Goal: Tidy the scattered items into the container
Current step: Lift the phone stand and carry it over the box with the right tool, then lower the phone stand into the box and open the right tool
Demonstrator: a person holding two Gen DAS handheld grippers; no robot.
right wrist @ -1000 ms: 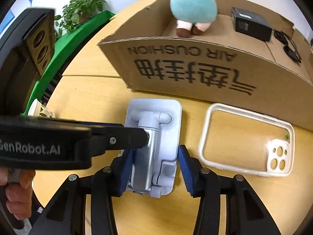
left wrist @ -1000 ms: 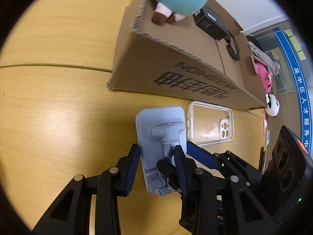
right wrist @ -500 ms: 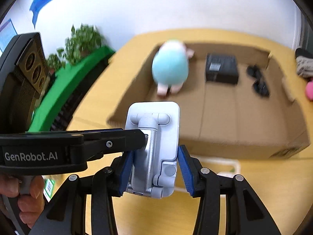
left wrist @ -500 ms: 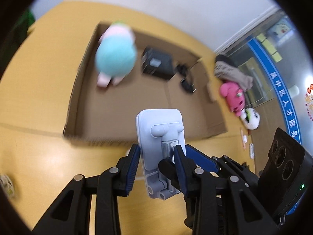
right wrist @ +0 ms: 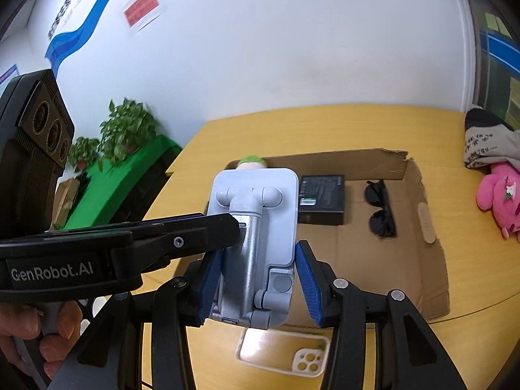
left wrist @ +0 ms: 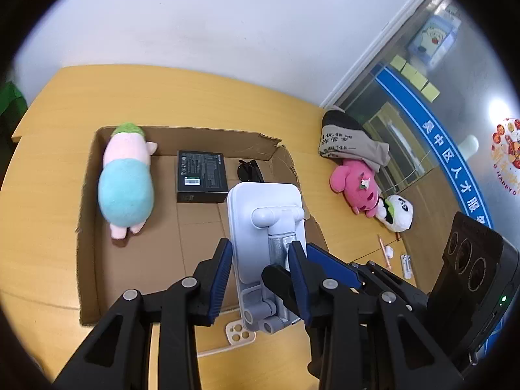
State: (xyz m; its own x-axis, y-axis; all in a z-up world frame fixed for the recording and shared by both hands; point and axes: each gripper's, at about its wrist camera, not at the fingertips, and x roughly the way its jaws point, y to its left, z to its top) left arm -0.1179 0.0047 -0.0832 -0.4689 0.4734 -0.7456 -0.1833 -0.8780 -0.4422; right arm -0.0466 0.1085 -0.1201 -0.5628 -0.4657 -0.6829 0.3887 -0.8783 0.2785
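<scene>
Left wrist view: the left gripper (left wrist: 261,263) is closed on the pale blue-grey phone stand (left wrist: 266,227), one blue pad on its outer edge and the other against the metal stem, and the stand now hangs in the air over the near part of the cardboard box (left wrist: 87,227). A second ago it lay flat on the yellow table (left wrist: 42,195) in front of the box wall, beside the clear phone case (left wrist: 240,336); the case remains on the table below. Inside the box lie a plush toy (left wrist: 125,182), a black box (left wrist: 201,175) and sunglasses (left wrist: 250,170) (other plush toys sit outside, to the right).

Right wrist view: the right gripper (right wrist: 258,276) flanks the same stand (right wrist: 256,227), its left pad against the stand's side, its right pad seemingly a sliver clear, so whether it truly clamps cannot be told. The left gripper's finger (right wrist: 182,237) crosses in from the left to the stem.

The lift appears complete; what remains, by the look of it, is carrying the stand forward and lowering it onto bare cardboard.
</scene>
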